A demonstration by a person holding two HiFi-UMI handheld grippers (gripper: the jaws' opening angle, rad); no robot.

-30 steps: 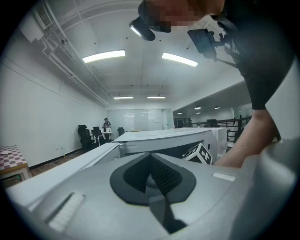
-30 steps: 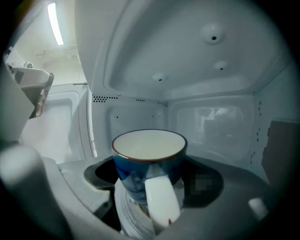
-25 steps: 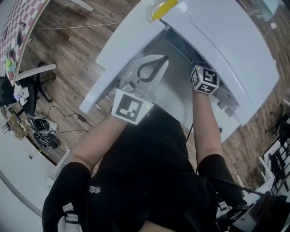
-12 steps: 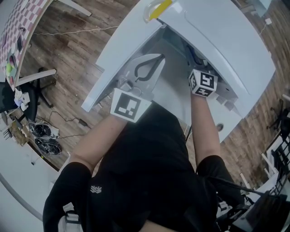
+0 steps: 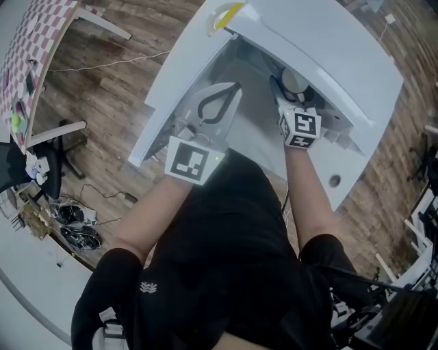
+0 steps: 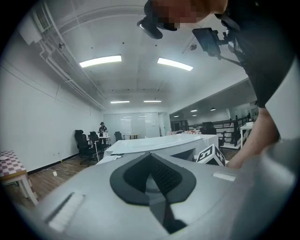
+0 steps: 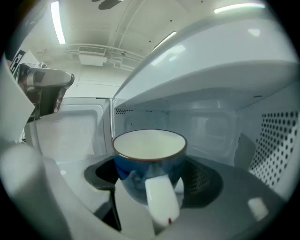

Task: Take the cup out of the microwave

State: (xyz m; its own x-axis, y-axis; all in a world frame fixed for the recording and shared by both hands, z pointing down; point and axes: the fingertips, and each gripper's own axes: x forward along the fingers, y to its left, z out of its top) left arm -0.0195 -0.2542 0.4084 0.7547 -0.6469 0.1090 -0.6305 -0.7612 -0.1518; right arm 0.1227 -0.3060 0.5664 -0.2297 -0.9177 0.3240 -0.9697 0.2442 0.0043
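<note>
A blue cup [image 7: 149, 157] with a white inside and a white handle sits between my right gripper's [image 7: 150, 185] jaws, at the mouth of the white microwave [image 7: 215, 117]. In the head view the cup [image 5: 295, 81] shows just past the microwave's top edge [image 5: 328, 48], with the right gripper [image 5: 289, 98] shut on it. My left gripper [image 5: 235, 89] is shut on nothing and hangs over the open door [image 5: 174, 75]. In the left gripper view its jaws [image 6: 150, 156] meet, tilted up toward the room.
A yellow object [image 5: 226, 13] lies on the microwave's far corner. Wooden floor [image 5: 116, 82] surrounds the white counter [image 5: 345, 184]. A chair [image 5: 48, 133] and a checkered table [image 5: 31, 41] stand at the left, with cables [image 5: 79, 229] on the floor.
The right gripper has drawn back toward the person with the cup, which now shows from under the microwave's top. The left gripper has hardly moved.
</note>
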